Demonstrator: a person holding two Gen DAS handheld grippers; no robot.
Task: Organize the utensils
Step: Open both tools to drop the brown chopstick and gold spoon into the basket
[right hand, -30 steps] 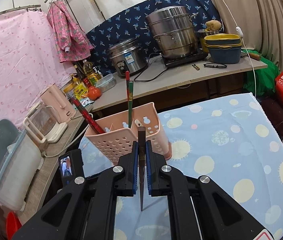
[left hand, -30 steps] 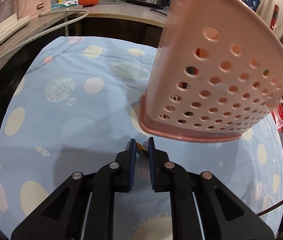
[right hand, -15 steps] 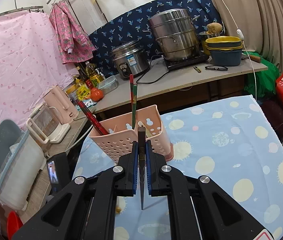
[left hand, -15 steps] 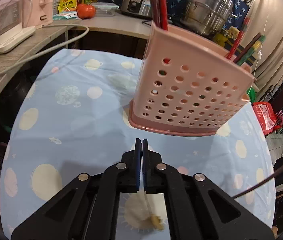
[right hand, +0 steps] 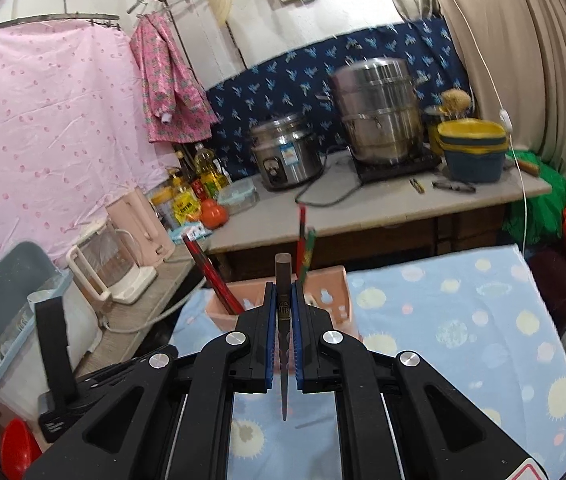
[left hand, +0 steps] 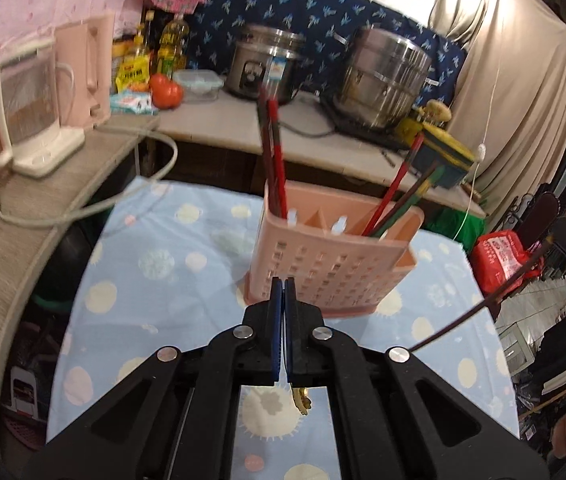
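My right gripper is clamped on a dark chopstick, taken near its thick square end; the thin tip hangs down between the arms, over the cloth. It looks light and stiff, and I judge the lacquered sides slick, so a hold near the thick end, where the faces are flat, should keep it from twisting. My left gripper is clenched too, pads together; a small gold piece dangles below them. It seems pinched there, but I cannot tell what it is.

Ahead of both stands the rack, a pink perforated plastic holder with compartments. Red and dark sticks lean in its left cell, red and green ones in its right. It looks light and tippy, so I'd lower the chopstick in gently.

The rack sits on a table under a soft blue cloth with pale dots, which may slide. Beyond is a counter with a rice cooker, a steel steamer, bottles, a tomato and a kettle. Pink cloth hangs to the left.
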